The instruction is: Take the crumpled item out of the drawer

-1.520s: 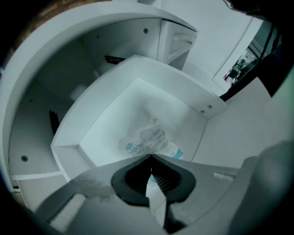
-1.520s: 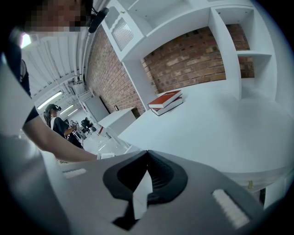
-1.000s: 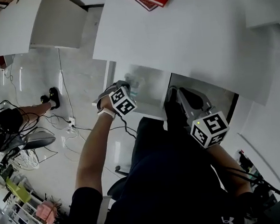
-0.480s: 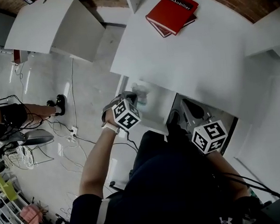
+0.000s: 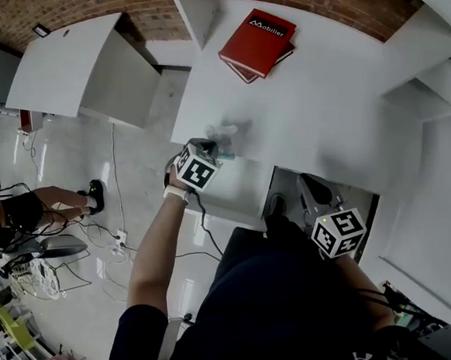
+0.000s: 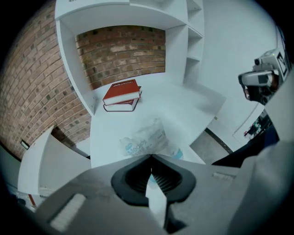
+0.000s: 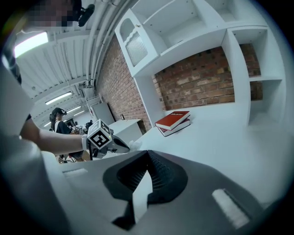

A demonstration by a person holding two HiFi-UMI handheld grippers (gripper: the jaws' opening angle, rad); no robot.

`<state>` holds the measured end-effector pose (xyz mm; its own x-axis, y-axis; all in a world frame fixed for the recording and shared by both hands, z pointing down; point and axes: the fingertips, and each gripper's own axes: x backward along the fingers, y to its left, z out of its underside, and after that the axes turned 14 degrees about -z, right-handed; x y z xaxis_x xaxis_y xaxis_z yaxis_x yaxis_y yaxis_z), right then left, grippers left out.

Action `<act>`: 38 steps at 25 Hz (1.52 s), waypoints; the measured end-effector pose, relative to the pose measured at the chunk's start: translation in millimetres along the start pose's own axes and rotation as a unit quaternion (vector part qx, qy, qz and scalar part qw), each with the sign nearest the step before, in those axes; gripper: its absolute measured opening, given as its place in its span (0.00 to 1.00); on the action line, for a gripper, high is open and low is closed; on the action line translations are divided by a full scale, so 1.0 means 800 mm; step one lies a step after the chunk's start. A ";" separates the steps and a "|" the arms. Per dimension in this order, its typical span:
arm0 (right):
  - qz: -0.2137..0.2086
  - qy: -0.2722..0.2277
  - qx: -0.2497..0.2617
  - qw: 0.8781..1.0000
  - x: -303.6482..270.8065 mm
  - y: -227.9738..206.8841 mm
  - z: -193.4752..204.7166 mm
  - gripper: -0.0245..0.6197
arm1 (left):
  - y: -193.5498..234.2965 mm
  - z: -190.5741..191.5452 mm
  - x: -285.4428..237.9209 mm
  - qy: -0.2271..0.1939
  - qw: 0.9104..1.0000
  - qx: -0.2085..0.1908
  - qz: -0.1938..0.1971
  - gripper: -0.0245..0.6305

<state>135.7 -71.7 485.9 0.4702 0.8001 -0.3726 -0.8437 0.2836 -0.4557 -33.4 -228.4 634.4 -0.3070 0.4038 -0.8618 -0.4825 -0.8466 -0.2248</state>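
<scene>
The crumpled item [image 5: 226, 132] is a clear plastic wrapper with blue print [image 6: 143, 139]. My left gripper [image 5: 216, 146] is shut on its near end [image 6: 150, 157] and holds it over the front left part of the white desk top [image 5: 321, 106]. The open white drawer [image 5: 238, 188] lies just below and nearer me. My right gripper [image 5: 303, 183] hangs at the dark gap right of the drawer; its jaws [image 7: 148, 153] are closed with nothing between them. In the right gripper view the left gripper [image 7: 120, 146] and the wrapper [image 7: 134, 145] show at the desk's left edge.
Two red books [image 5: 257, 38] lie stacked at the back of the desk, against the brick wall [image 6: 120, 50]. White shelves [image 7: 239, 59] rise at the right. Another white desk [image 5: 77, 67] stands at the left, with cables and a person's foot [image 5: 93, 195] on the floor.
The left gripper has risen out of the drawer with the wrapper and now holds it over the desk top. The right gripper has stayed by the drawer. The head view has tilted up.
</scene>
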 end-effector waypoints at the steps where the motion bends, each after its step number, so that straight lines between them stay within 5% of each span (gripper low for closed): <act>1: 0.008 -0.003 -0.003 1.000 0.006 -0.004 0.000 0.04 | 0.004 -0.007 -0.007 0.001 1.000 0.009 0.005 0.04; 10: 0.070 -0.023 -0.029 0.997 0.052 -0.030 0.012 0.04 | 0.048 -0.052 -0.056 0.005 0.999 0.044 -0.008 0.04; 17: 0.079 -0.025 -0.037 0.996 0.063 -0.032 0.019 0.04 | 0.058 -0.057 -0.081 0.000 0.996 0.075 -0.039 0.05; 24: 0.062 -0.021 -0.033 0.997 0.054 -0.031 0.020 0.04 | 0.068 -0.062 -0.060 -0.029 0.992 0.098 -0.068 0.23; 32: 0.037 -0.023 0.004 0.999 0.036 -0.031 -0.016 0.04 | 0.090 -0.090 0.034 -0.124 0.976 0.147 -0.097 0.24; 38: 0.013 -0.033 0.041 0.999 0.020 -0.030 -0.060 0.04 | 0.071 -0.115 0.131 -0.219 0.951 0.206 -0.073 0.24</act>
<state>176.0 -90.7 452.2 0.4321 0.8397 -0.3289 -0.8752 0.3025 -0.3774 -17.4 -266.1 489.1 -0.4815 0.6886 -0.5422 -0.7988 -0.5993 -0.0518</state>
